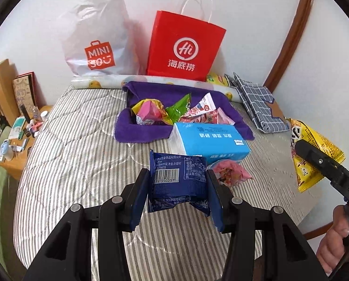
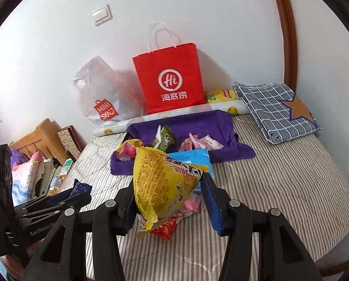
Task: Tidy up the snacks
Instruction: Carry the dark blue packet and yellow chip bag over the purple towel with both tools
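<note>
Carry step. My left gripper clamps a blue packet; my right gripper clamps a yellow bag, both above the bed. Next: release both onto the purple towel beyond the tissue pack.

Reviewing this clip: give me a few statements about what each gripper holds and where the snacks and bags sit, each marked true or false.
1. The left gripper is shut on a dark blue packet. True.
2. The right gripper is empty. False: it is shut on a yellow snack bag.
3. The red paper bag stands upright against the wall. True.
4. The purple cloth has nothing on it. False: several snack packets lie on it.
5. The blue tissue pack lies in front of the purple cloth. True.
</note>
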`<state>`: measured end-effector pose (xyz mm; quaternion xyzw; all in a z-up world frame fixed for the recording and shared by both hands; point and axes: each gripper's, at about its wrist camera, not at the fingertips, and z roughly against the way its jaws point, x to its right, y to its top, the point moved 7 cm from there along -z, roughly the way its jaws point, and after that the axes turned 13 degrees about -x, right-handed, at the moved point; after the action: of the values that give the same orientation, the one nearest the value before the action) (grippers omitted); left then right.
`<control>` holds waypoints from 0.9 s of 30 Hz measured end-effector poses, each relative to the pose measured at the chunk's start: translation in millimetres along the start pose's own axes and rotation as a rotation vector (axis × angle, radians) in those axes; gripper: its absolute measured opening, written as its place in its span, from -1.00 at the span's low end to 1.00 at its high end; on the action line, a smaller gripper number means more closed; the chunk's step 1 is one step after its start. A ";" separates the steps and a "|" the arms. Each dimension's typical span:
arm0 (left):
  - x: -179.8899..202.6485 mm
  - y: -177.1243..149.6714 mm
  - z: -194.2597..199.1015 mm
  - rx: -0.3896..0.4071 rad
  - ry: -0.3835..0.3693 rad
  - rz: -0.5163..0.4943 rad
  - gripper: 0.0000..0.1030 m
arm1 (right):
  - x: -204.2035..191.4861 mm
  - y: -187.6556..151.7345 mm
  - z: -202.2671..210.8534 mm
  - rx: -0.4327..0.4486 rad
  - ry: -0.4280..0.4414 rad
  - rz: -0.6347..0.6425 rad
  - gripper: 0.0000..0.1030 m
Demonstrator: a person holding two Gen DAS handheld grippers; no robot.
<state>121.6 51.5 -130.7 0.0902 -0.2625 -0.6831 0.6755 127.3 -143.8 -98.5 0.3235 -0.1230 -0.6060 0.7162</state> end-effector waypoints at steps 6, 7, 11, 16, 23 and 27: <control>-2.2 3.6 17.1 0.026 0.011 0.021 -0.08 | -10.9 4.7 1.3 -0.007 0.020 0.032 -0.06; -2.0 4.8 19.2 0.030 0.012 0.023 -0.08 | -11.8 6.8 1.4 -0.007 0.016 0.036 -0.07; -0.4 13.7 27.9 0.051 -0.001 0.026 -0.08 | -12.0 13.0 2.4 -0.005 0.018 0.036 -0.06; 5.6 29.4 30.0 0.056 -0.005 0.014 -0.08 | -4.7 24.2 1.5 0.006 0.003 0.040 -0.06; 21.1 66.0 22.5 0.073 -0.055 -0.002 -0.08 | 21.1 46.4 -7.0 0.013 -0.023 0.007 -0.06; 29.2 91.8 10.3 0.079 -0.070 -0.018 -0.08 | 33.5 61.4 -10.3 0.028 -0.047 0.003 -0.06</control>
<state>195.0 30.2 -71.1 0.0953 -0.3117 -0.6812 0.6555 189.4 -168.9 -76.0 0.3191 -0.1488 -0.6107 0.7093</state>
